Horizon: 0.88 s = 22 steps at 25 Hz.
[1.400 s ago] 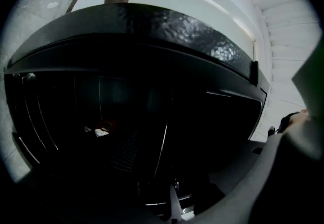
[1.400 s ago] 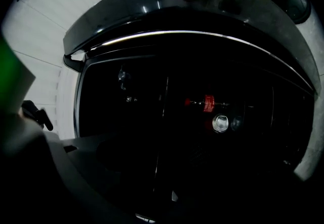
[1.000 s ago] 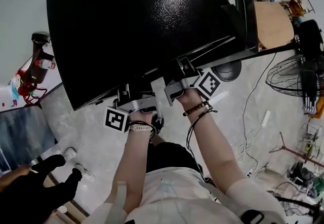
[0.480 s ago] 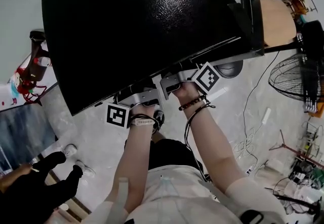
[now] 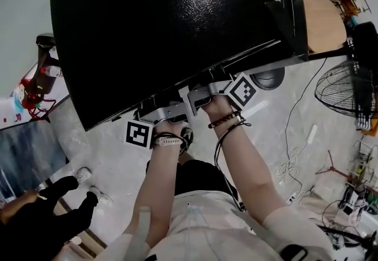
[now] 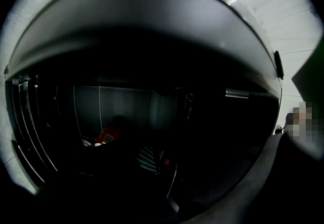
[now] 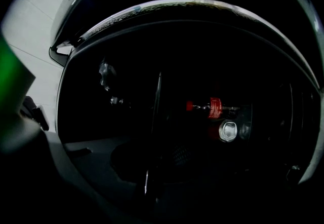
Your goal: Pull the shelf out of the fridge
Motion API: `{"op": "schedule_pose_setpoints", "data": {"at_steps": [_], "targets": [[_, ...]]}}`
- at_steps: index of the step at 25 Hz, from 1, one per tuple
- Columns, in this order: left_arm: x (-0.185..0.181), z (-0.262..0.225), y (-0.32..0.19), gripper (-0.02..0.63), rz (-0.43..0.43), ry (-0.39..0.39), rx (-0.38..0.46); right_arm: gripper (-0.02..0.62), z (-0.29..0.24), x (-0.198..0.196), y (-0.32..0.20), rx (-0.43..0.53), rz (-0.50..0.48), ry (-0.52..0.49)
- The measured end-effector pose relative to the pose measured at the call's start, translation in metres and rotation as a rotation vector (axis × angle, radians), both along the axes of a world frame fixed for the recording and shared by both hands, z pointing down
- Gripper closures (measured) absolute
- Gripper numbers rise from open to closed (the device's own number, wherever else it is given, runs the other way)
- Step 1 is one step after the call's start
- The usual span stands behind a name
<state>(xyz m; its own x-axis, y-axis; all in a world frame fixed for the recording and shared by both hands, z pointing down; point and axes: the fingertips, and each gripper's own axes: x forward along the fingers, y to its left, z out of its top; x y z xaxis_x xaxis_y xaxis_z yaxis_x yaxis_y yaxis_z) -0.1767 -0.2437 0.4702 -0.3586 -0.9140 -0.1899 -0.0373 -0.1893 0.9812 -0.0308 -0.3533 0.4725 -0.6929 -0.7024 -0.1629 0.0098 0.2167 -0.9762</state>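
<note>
Left gripper and right gripper just clamped shut inside fridge (any hold too dark).

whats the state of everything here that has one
fridge door: open
left gripper: shut, too dark to see on what
right gripper: jaws just been closing, now together; too dark to see on what
red-label bottle: capped, lying on its side in the fridge

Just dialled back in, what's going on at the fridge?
A person stands at the fridge, both grippers reaching into its dark inside. The left gripper and right gripper have just been closing their jaws, which now look shut. Too dark to tell whether the shelf is pinched. A bottle lies further in.
</note>
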Motion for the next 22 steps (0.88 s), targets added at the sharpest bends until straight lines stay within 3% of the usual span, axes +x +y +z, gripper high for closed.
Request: {"op": "schedule_pose_setpoints", "data": {"at_steps": [22], "targets": [[0.037, 0.004, 0.046, 0.589, 0.015, 0.000, -0.058, 0.563, 0.005, 0.037, 0.047, -0.016, 0.018, -0.008]]}}
